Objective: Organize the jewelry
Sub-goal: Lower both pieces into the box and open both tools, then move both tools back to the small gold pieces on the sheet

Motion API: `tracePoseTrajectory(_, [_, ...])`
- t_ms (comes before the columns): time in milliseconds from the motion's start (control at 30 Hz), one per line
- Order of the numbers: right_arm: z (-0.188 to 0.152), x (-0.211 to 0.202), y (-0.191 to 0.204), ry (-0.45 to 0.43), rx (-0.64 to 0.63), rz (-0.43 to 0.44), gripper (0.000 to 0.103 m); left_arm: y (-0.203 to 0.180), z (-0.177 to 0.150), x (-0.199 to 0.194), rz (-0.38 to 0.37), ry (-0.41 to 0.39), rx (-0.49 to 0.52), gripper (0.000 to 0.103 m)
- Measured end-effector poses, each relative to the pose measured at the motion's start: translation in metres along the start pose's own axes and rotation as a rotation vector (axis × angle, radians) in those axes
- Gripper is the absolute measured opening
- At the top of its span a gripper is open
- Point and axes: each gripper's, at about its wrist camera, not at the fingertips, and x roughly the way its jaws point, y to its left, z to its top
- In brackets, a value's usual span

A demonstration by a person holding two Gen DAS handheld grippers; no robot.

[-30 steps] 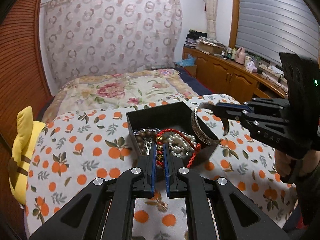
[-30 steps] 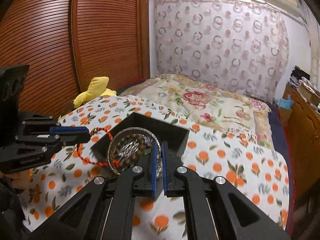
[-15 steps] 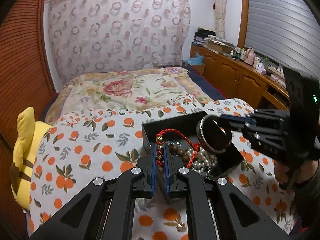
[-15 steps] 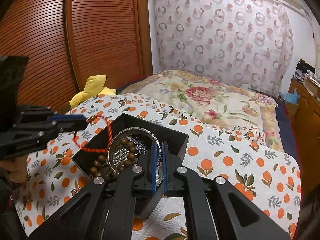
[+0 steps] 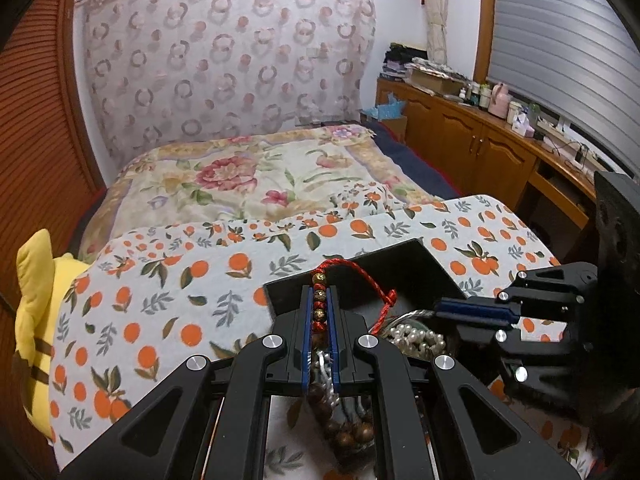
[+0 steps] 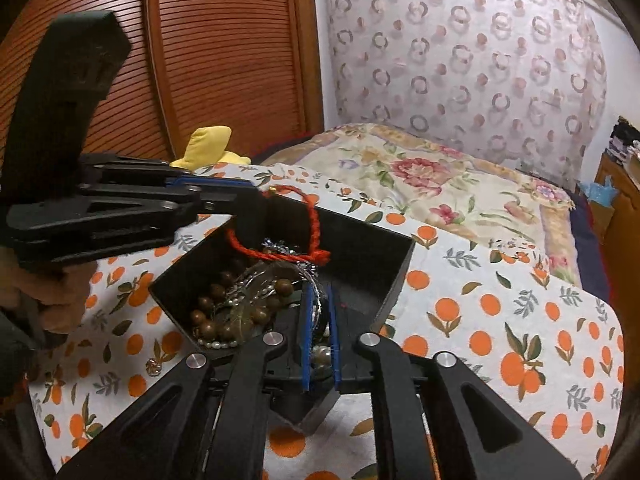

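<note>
A black open box (image 5: 404, 268) (image 6: 372, 256) sits on the orange-print cloth and holds wooden beads (image 6: 216, 316), pearls (image 5: 416, 338) and other jewelry. My left gripper (image 5: 320, 300) is shut on a red cord bracelet (image 5: 348, 270) with gold beads, held over the box; the bracelet shows hanging in the right wrist view (image 6: 312, 232). My right gripper (image 6: 320, 300) is shut on a silver bangle (image 6: 316, 304), lowered into the box; in the left wrist view its tips (image 5: 440, 306) pinch the bangle (image 5: 416, 314).
The box rests on a board covered with orange-print cloth (image 5: 160, 300) laid on a floral bed (image 5: 248, 176). A yellow plush toy (image 5: 36, 292) lies at the left edge. Wooden cabinets (image 5: 480, 152) stand on the right, a slatted wardrobe (image 6: 224, 60) on the left.
Both grippers moved closer and lower over the box. The silver bangle went down into the box among the beads. The red bracelet still hangs from the left gripper.
</note>
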Motion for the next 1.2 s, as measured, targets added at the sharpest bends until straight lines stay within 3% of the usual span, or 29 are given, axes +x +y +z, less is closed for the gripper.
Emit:
tracePoseTrajectory(367, [0.006,-0.017,-0.01,-0.038,0.029,-0.026,0.011,-0.011,0.006,0.017,-0.029,0.024,0.019,0.006])
tracePoseTrajectory(600, [0.008,-0.03,-0.002,-0.04,0.011,-0.063,0.011,-0.011,0.002,0.0,-0.01,0.005,0.023,0.011])
tracePoseTrajectory(667, [0.005,-0.036,0.003,-0.035,0.006,-0.069,0.011,-0.01,-0.001,-0.009,-0.006,-0.004,0.019,0.025])
tracePoseTrajectory(833, [-0.008,-0.053,0.016,-0.03,0.021,-0.069,0.011,-0.008,-0.016,-0.035,0.005,-0.025,0.011,0.032])
tracePoseTrajectory(1000, [-0.026,-0.064,0.032,-0.01,0.033,-0.073,0.011,-0.004,-0.038,-0.057,-0.001,-0.031,0.002,0.052])
tracePoseTrajectory(1067, [-0.033,-0.067,0.038,0.0,0.037,-0.075,0.011,-0.003,-0.046,-0.064,0.011,-0.03,0.005,0.064])
tracePoseTrajectory(1200, [-0.046,-0.068,0.05,0.015,0.045,-0.078,0.02,0.001,-0.061,-0.075,0.035,-0.034,0.017,0.08])
